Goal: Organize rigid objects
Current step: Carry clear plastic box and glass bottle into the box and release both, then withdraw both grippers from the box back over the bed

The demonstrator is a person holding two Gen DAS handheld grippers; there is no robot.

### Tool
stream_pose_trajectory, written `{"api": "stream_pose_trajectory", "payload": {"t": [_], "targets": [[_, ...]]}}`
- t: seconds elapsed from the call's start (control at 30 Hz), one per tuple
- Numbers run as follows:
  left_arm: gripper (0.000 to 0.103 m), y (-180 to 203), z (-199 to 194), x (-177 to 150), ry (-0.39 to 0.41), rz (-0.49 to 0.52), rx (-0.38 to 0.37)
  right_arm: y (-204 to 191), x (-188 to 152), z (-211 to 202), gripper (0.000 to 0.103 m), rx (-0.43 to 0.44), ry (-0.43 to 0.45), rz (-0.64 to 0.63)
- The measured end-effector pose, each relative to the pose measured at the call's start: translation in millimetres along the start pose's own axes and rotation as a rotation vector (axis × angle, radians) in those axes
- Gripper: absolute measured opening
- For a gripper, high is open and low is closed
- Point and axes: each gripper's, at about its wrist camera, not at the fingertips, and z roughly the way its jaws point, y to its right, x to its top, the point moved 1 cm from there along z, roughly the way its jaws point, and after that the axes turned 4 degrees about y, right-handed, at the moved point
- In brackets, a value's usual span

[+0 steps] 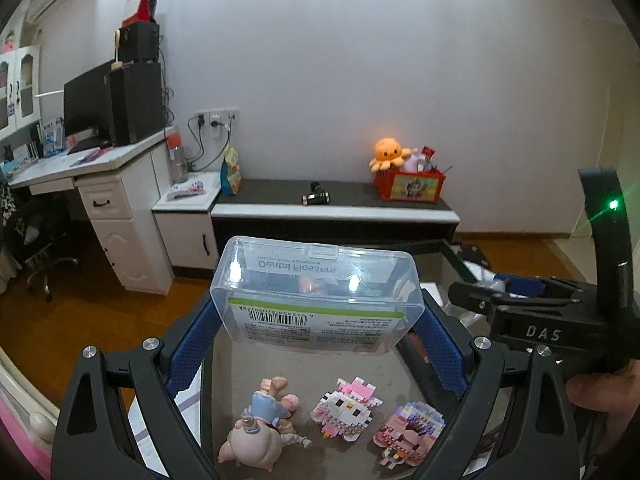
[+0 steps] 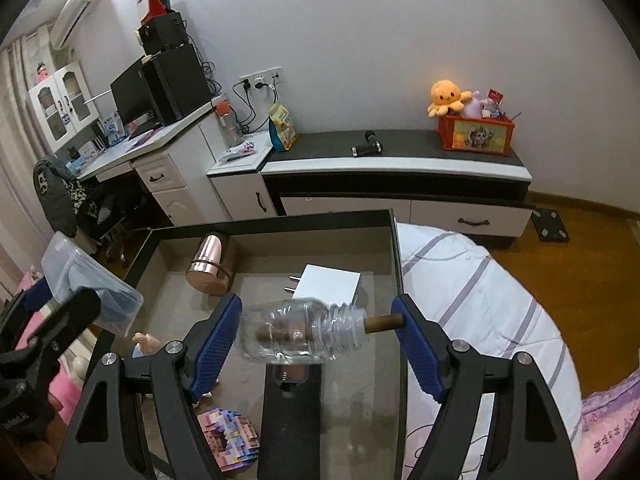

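Between right claw (image 2: 318, 334), bottle (image 2: 296, 330) crosswise, neck right

Left hand-held gripper (image 1: 318, 322): tilted downward, blue pads (image 1: 191, 346) pressed on both short ends of a clear plastic box (image 1: 316, 294), box lifted clear of the surface below. Jaws wide, set by box width. Right hand-held gripper (image 2: 316, 336): also angled downward, clamping a clear bottle (image 2: 296, 332) lengthwise, left pad (image 2: 216, 346) on the base, right pad against the brown stick (image 2: 384, 323) protruding from the neck. In the left wrist view, right gripper body just beside on the right, with fingers of the holding hand (image 1: 600, 400) wrapped round its grip at lower right.
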Motion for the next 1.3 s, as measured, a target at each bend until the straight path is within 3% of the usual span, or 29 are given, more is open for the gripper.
{"api": "stream_pose_trajectory", "payload": {"t": [0.2, 0.33, 0.97, 1.3], "targets": [[0.103, -6.9, -4.4, -2.8, -0.013, -0.028, 0.016, 4.6, -3.5, -1.7, 0.084, 0.003, -0.008, 0.031], [0.103, -10.7, -22.4, -3.7, 0.008, -0.033, 0.027, 6.3, -7.7, -15.6, 0.085, -0.02, 0.006, 0.041], [0.103, 7.6, -190.1, -27.7, 0.178, -0.01, -0.005, -33.2, -72.4, -177.5, 0.085, 0.048, 0.191, 0.019], [0.103, 17.4, -237.9, -60.6, 0.188, -0.04, 0.018, -39.9, -115.8, -227.3, 0.085, 0.034, 0.242, 0.015]]}}
